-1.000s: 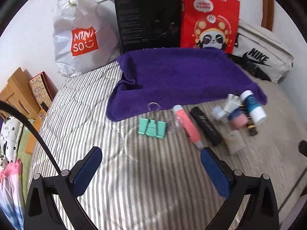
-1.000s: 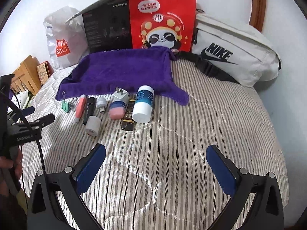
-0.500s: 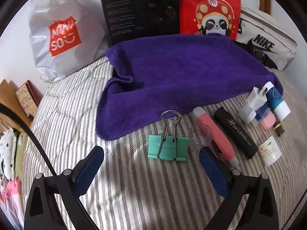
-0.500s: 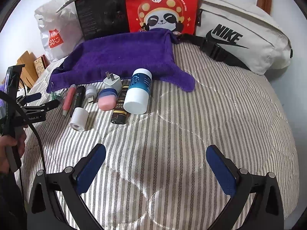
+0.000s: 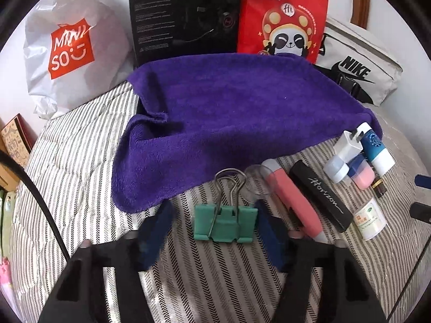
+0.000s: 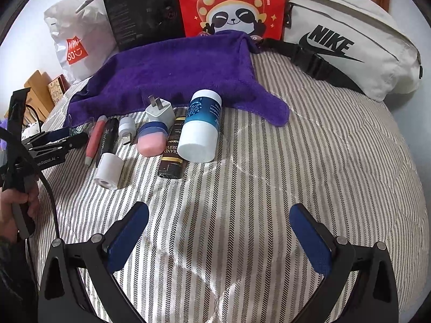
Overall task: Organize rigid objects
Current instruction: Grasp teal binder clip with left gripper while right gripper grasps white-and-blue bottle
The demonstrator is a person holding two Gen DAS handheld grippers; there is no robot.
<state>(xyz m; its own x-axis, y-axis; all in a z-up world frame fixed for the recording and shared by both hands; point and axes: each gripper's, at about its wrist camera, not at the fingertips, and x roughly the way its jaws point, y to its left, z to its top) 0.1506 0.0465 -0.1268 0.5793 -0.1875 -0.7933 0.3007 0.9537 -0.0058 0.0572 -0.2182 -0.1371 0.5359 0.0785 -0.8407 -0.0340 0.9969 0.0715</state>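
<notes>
One green binder clip (image 5: 225, 223), one purple towel (image 5: 229, 123)

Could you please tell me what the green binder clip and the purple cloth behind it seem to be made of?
Green binder clip: likely painted sheet metal, matte folded body, with shiny bare wire handles. Purple cloth: soft terry or microfibre, judging by its fuzzy pile and limp folds.

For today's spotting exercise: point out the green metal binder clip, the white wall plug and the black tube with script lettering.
Green metal binder clip (image 5: 225, 223), left wrist view, clip body.
White wall plug (image 6: 160, 112), right wrist view, casing.
Black tube with script lettering (image 5: 322, 195), left wrist view, lettered side.
</notes>
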